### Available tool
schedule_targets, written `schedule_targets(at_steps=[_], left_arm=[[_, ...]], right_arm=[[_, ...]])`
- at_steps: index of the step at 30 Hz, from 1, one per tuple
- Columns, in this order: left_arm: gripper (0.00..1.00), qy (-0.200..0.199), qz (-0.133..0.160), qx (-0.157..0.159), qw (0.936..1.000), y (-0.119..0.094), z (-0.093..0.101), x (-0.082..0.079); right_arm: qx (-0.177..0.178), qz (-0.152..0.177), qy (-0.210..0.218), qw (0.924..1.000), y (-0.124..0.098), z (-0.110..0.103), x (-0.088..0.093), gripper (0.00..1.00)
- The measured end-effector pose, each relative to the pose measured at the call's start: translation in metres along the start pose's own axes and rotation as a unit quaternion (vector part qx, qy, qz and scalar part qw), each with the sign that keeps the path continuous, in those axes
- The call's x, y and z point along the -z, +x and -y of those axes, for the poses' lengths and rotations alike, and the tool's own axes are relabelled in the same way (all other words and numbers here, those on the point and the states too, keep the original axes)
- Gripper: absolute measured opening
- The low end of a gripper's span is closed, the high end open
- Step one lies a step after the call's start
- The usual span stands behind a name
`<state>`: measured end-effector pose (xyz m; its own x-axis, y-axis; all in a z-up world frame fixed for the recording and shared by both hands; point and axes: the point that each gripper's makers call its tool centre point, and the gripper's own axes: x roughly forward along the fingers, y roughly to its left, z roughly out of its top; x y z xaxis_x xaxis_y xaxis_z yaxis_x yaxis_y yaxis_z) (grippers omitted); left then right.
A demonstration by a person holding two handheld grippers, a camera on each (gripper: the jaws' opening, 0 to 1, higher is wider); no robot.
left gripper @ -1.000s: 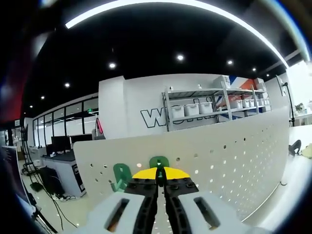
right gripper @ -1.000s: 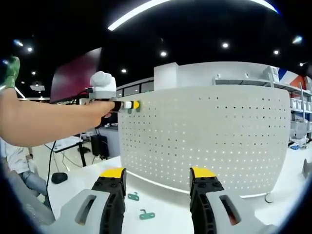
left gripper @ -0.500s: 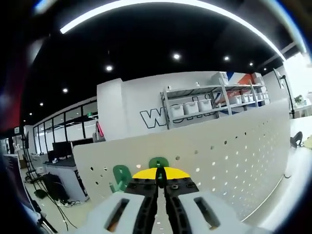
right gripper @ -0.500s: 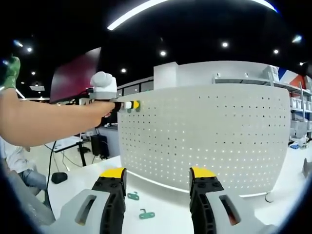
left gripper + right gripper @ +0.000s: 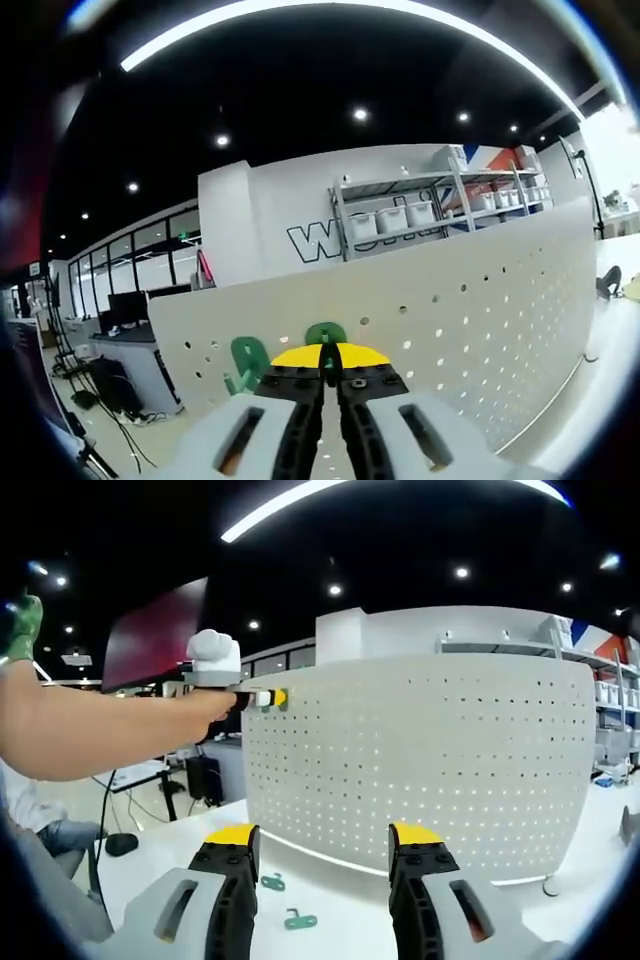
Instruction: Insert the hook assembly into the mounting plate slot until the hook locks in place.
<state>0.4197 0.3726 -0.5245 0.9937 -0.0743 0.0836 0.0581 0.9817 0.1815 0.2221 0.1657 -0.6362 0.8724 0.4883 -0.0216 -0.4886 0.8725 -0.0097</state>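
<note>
At lower centre of the left gripper view, the left gripper [image 5: 329,362] is clenched on a green plastic hook [image 5: 325,335] pressed against the white perforated metal pegboard [image 5: 480,320]. The right gripper [image 5: 325,852] hangs spread and empty. A slight tilt could miss the slot, leaving the hook unlocked.

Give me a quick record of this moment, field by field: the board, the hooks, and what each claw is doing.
board: white pegboard standing upright on the white table
left claw: shut on a green hook at the board's upper edge
second hook: green, beside it at the board
spare hooks: two, lying on the table
right claw: open, empty, facing the board
</note>
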Motion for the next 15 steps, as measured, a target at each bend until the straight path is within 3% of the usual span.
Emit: schedule_targets(at_steps=[15], left_arm=[[0.14,-0.015,0.004,-0.005,0.9999,-0.0043,-0.0037,-0.0029]], right_arm=[[-0.001,0.001,0.000,1.0000,-0.0011,-0.0018,-0.0009,0.53]])
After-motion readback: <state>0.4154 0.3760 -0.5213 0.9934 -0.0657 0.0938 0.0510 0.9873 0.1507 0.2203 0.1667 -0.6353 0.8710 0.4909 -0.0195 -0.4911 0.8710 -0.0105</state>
